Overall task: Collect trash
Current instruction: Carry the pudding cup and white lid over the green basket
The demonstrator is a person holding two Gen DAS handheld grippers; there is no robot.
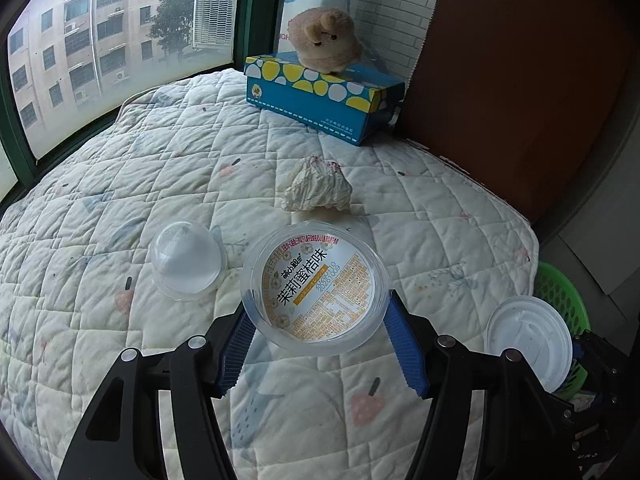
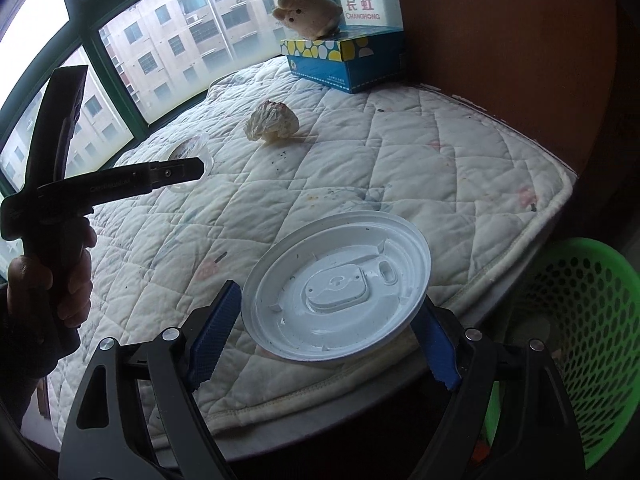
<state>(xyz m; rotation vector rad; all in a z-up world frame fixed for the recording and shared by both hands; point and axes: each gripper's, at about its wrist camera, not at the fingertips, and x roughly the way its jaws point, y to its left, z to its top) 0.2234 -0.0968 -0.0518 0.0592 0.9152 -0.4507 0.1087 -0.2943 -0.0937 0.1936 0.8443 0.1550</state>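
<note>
Quilted white mattress pad (image 1: 168,160) fills both views. Left gripper (image 1: 318,320) clamps a clear round plastic cup with printed label (image 1: 316,288); right gripper (image 2: 332,320) clamps a white round plastic lid (image 2: 336,288). At 3 o'clock, a green perforated basket (image 2: 580,340) is cut off. Farther, at 12 o'clock, lies crumpled white paper (image 1: 318,186).

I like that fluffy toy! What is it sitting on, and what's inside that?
The plush toy sits on top of a blue spotted tissue box, at the back of the quilted mat. The box's inside can't be seen; the toy covers its top.
</note>
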